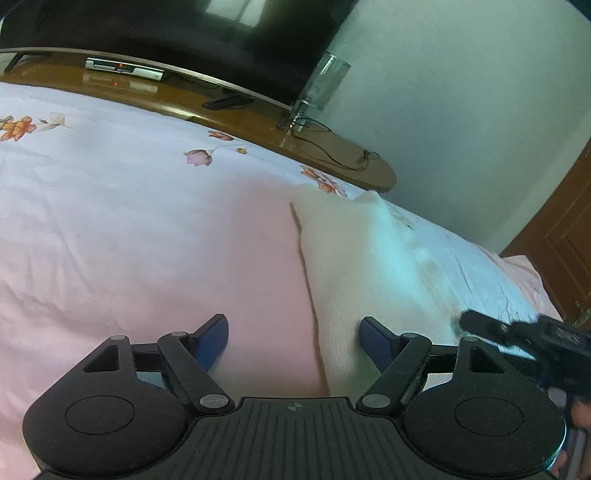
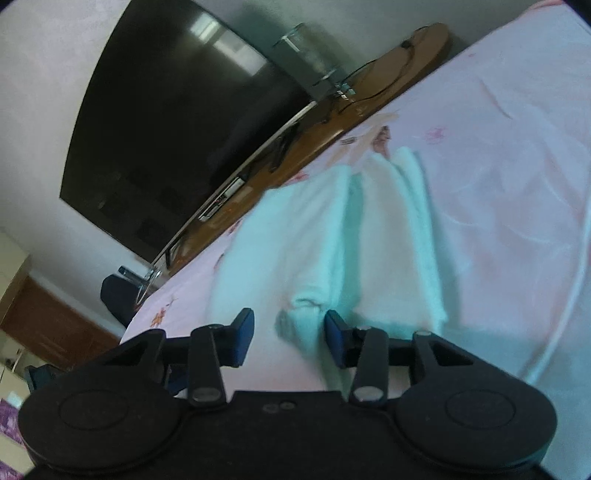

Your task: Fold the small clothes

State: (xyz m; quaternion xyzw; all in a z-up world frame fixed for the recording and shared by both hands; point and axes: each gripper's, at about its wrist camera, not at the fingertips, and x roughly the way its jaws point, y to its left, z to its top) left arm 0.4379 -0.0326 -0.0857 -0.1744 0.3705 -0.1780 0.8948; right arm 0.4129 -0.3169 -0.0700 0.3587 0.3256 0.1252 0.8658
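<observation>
Left wrist view showed the left gripper (image 1: pixel 293 341) wide open, empty, straddling the cream knitted garment's (image 1: pixel 354 266) edge; close squarely. The right gripper (image 2: pixel 289 338) stood half-open around a fold.

The right claw (image 1: pixel 517 332) at the left wrist view's right edge is blurred and cut off. In the right wrist view the garment (image 2: pixel 332 240) is smeared; its near end runs behind the claw body. The TV (image 1: pixel 166 33) is cropped at the top.
</observation>
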